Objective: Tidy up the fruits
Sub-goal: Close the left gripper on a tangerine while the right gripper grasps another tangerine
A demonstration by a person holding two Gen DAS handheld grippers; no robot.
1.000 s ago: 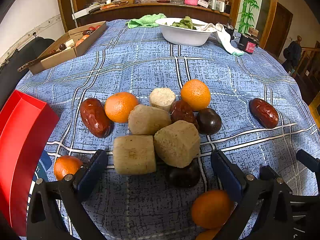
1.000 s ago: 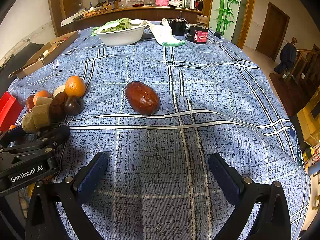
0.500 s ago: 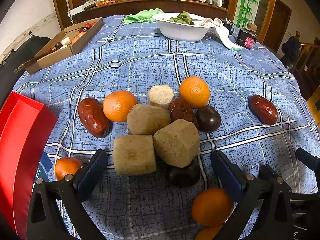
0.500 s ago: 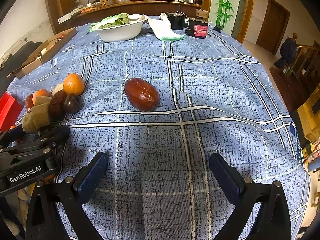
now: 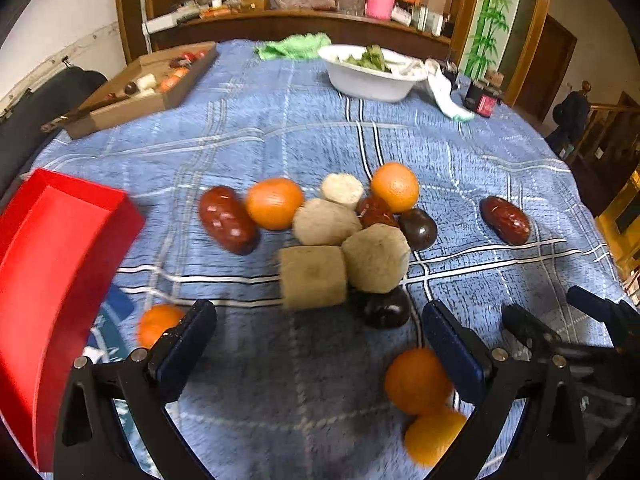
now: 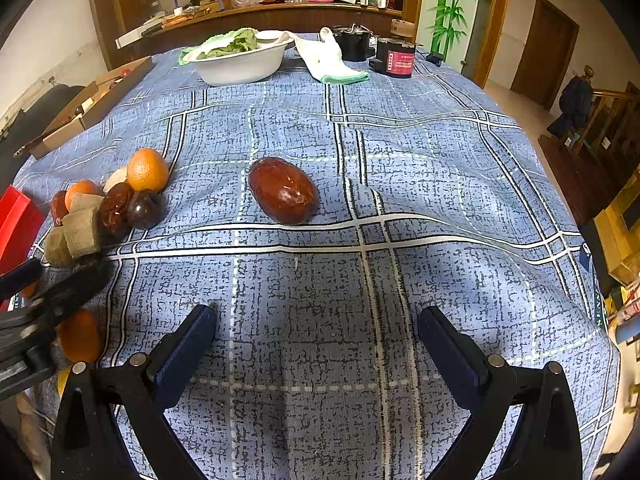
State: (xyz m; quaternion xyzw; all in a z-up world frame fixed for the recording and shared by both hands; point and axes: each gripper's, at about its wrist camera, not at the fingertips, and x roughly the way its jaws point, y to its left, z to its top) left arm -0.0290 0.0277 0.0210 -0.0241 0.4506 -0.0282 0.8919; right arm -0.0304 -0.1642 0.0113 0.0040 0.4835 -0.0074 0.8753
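**Tongs gaping, left swinging right**

Left tongs (image 5: 318,344) empty, panning off the red tray (image 5: 60,264), fruit pile (image 5: 332,236) drifting left of centre. Right tongs (image 6: 316,344) empty, closing on the lone date (image 6: 283,190) mid-desk (image 6: 440,160). No pick yet.

White bowl (image 6: 240,66) of greens, beside cloth (image 6: 326,60).

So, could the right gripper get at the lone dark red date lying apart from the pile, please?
Probably yes: the right gripper has its jaws open and the lone dark red date lies straight ahead on bare blue checked tablecloth, nothing between.
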